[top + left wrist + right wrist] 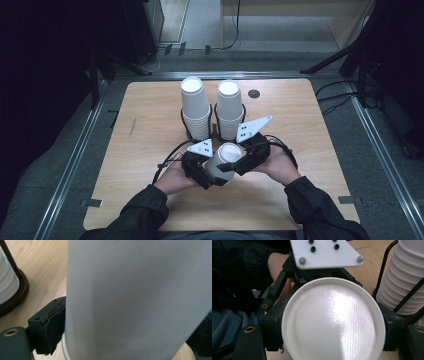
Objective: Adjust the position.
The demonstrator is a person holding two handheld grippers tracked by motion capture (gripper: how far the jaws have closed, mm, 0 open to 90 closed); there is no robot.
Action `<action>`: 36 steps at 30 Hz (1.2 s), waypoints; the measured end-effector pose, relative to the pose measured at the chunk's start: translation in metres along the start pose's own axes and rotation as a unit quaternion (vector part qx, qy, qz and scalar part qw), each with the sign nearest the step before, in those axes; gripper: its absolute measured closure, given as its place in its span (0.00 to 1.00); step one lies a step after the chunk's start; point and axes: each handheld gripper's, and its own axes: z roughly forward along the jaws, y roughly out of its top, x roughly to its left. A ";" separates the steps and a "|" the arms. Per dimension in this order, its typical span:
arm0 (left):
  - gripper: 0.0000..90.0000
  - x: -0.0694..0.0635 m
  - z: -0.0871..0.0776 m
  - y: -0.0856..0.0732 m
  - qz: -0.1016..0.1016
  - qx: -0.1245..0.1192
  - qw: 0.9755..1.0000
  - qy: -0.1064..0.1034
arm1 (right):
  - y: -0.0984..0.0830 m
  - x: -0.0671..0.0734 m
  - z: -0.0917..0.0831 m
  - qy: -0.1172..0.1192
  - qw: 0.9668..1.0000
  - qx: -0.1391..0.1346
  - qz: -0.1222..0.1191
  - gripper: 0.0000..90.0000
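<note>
Cup stacks (196, 107): two, in holders.
Loose cup (223, 161): one, upside down.
Left gripper (207, 175): clamps cup.
Right gripper (239, 162): clamps cup.

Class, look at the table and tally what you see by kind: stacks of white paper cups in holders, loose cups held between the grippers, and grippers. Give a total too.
Stacks of cups in holders: 2, the left stack and the right stack
Held cup: 1
Grippers: 2, the left gripper and the right gripper
Total: 5
</note>
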 end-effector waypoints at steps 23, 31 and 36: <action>0.23 0.004 -0.022 0.007 0.025 0.031 0.999 0.011 | -0.003 -0.006 -0.008 -0.021 0.999 -0.009 0.046 0.15; 0.22 0.011 -0.041 0.003 0.009 0.067 0.997 0.038 | -0.017 -0.011 0.001 -0.028 0.998 0.032 0.051 0.18; 0.22 0.014 -0.050 0.002 0.012 0.091 0.995 0.049 | -0.025 -0.009 0.007 -0.035 0.997 0.056 0.026 0.23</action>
